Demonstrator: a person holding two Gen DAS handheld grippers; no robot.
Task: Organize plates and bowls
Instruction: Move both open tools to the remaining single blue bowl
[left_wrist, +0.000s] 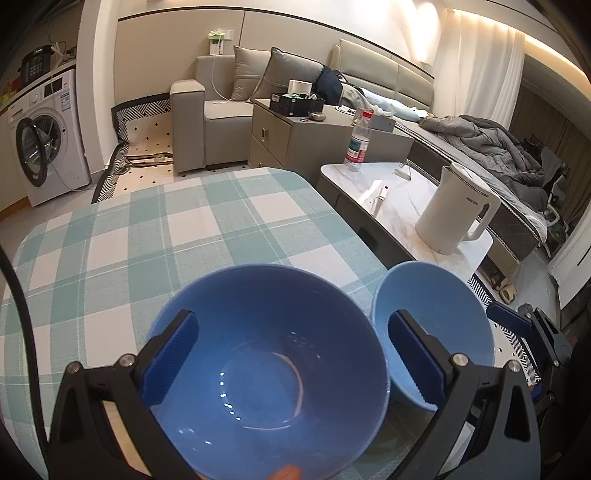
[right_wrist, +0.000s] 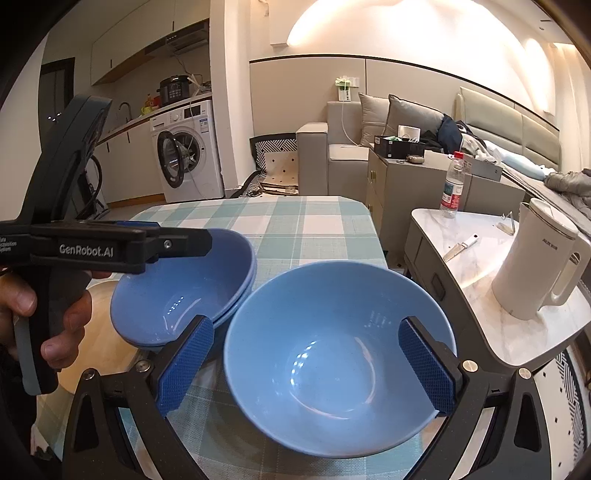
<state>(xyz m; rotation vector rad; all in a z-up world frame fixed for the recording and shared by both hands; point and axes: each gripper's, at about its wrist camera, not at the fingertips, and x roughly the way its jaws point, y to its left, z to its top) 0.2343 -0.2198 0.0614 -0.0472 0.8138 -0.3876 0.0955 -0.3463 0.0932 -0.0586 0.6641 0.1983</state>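
Two nested blue bowls (left_wrist: 266, 369) sit on the checked tablecloth (left_wrist: 155, 236) under my left gripper (left_wrist: 295, 365), which is open with its jaws wide over the bowl's rim. In the right wrist view the stack (right_wrist: 184, 291) is at the left, with the left gripper (right_wrist: 173, 245) over it. A single lighter blue bowl (right_wrist: 332, 354) sits to its right between the fingers of my open right gripper (right_wrist: 306, 365). That bowl also shows in the left wrist view (left_wrist: 436, 325), with the right gripper (left_wrist: 517, 325) beside it.
A white kettle (left_wrist: 454, 210), a water bottle (left_wrist: 357, 142) and small items stand on the marble side table (left_wrist: 399, 206) to the right. A wooden board (right_wrist: 99, 332) lies at the table's left. A cabinet (left_wrist: 295, 136) and sofa stand behind.
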